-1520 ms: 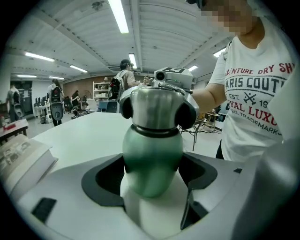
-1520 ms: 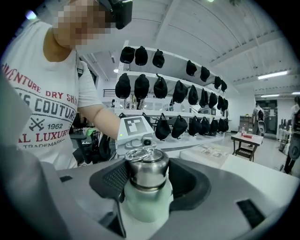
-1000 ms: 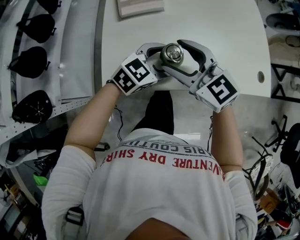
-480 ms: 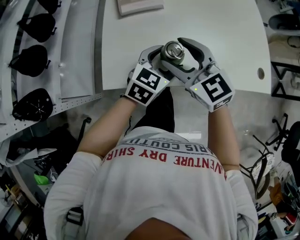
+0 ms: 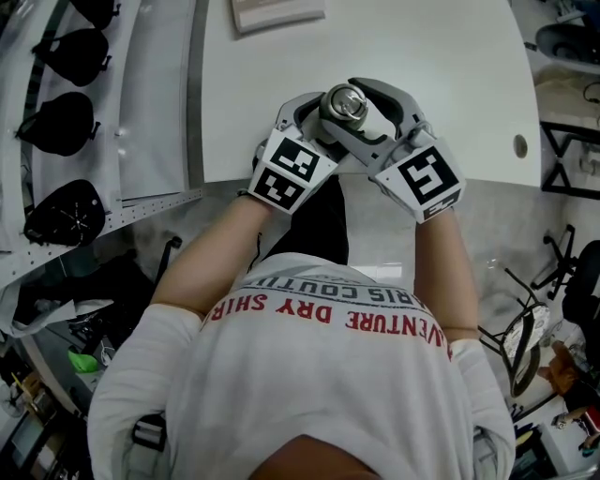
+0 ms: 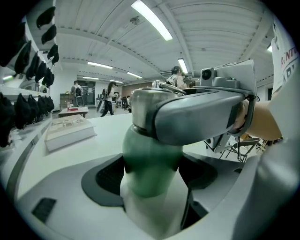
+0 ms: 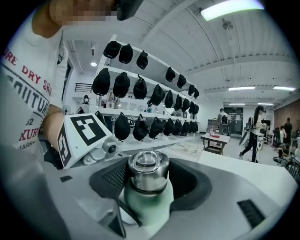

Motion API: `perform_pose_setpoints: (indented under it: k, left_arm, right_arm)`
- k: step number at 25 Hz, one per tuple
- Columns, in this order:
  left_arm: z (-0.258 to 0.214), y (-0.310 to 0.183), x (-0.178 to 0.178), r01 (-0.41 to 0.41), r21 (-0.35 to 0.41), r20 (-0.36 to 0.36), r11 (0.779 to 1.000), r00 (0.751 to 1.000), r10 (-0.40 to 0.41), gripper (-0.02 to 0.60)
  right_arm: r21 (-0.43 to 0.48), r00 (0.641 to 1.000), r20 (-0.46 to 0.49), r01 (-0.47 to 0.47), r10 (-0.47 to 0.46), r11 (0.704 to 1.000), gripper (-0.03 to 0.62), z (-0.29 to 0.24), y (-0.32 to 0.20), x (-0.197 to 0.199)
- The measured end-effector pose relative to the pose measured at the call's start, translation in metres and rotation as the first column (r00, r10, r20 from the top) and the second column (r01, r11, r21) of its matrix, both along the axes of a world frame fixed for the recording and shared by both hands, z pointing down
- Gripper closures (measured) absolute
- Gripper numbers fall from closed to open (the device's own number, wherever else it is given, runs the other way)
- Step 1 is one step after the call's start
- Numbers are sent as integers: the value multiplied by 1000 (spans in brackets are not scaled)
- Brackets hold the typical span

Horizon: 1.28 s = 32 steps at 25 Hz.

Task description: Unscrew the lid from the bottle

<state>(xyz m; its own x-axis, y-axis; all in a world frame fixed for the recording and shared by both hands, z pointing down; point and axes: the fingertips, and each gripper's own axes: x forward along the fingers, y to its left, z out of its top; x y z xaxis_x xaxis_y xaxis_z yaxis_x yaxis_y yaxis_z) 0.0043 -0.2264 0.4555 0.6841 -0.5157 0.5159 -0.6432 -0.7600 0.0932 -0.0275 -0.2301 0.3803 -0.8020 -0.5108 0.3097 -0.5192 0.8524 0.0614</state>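
A bottle with a green and white body (image 6: 150, 159) and a steel lid (image 5: 345, 103) stands at the front edge of the white table (image 5: 450, 56). My left gripper (image 5: 319, 117) is shut on the body below the lid, its dark pads against both sides. My right gripper (image 5: 361, 111) reaches in from the right at lid height. Its jaws have just been closing with the lid (image 7: 148, 171) between them, and the pads now sit against it. In the left gripper view one grey right finger (image 6: 197, 117) crosses in front of the lid. The body (image 7: 147, 201) is mostly hidden in the head view.
A flat white box (image 5: 278, 13) lies at the back of the table. A rack of black caps (image 5: 66, 122) runs along the left side. A round hole (image 5: 521, 146) sits near the table's right edge. People move about far off in the room.
My left gripper has rolled, and its marker cube has swung right and toward my body. The right gripper's jaws have drawn in on the lid. The bottle stays where it was.
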Motion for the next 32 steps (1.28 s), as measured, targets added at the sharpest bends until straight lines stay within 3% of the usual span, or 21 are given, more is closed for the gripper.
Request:
perform_pose_setpoints:
  k: [5, 9, 13, 17, 20, 22, 25, 29, 32]
  left_arm:
    - [0, 1, 2, -148, -11, 24, 989, 989, 148, 204]
    - [1, 0, 3, -298, -17, 33, 954, 954, 299, 204]
    - [2, -1, 4, -445, -27, 42, 895, 894, 445, 204]
    - [1, 0, 3, -573, -30, 48, 819, 818, 574, 204]
    - [1, 0, 3, -641, -31, 48, 767, 765, 642, 204]
    - [0, 0, 4, -665, -32, 50, 747, 745, 665, 204]
    - [0, 0, 4, -658, -27, 36, 752, 751, 659, 204]
    - [3, 1, 5, -624, -12, 35, 781, 780, 624, 204]
    - [3, 1, 5, -581, -2, -6, 814, 814, 581, 204]
  right_arm:
    - [-17, 998, -2, 68, -68, 998, 329, -1, 0, 1]
    - [-37, 992, 6, 124, -124, 992, 329, -3, -2, -2]
    - [-58, 984, 8, 181, -181, 982, 329, -2, -4, -3]
    - [-67, 972, 11, 235, -235, 970, 329, -3, -4, -3]
    - [-77, 963, 12, 268, -268, 960, 329, -4, -4, -3]
    - [-77, 960, 9, 278, -279, 957, 329, -5, -5, -3]
    - [-80, 961, 6, 277, -277, 958, 329, -4, -5, -3]
    - [-88, 967, 36, 254, -252, 963, 329, -5, -6, -2]
    - [-90, 971, 73, 233, -226, 968, 327, -12, -7, 0]
